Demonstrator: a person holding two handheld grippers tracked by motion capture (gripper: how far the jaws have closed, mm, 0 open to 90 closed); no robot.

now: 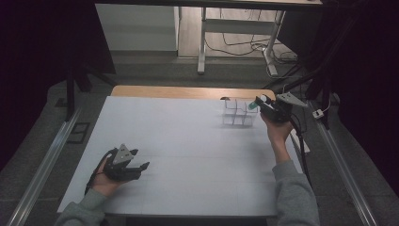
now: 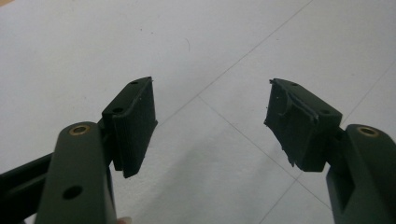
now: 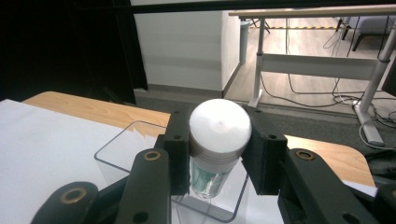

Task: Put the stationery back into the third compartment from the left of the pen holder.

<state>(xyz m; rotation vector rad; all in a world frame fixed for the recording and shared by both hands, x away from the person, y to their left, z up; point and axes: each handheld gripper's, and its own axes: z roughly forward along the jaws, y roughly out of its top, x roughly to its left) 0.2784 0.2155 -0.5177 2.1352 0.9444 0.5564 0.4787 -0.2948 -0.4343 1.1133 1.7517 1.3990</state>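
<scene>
Fingers [image 3: 217,154] around white-capped bottle [image 3: 218,140]

A lab or test room is suggested: a white-covered counter [image 1: 188,155] is flanked by metal rails [image 1: 42,169], with loose cables [image 1: 244,47] seen under a bare desk frame [image 1: 235,28].
</scene>
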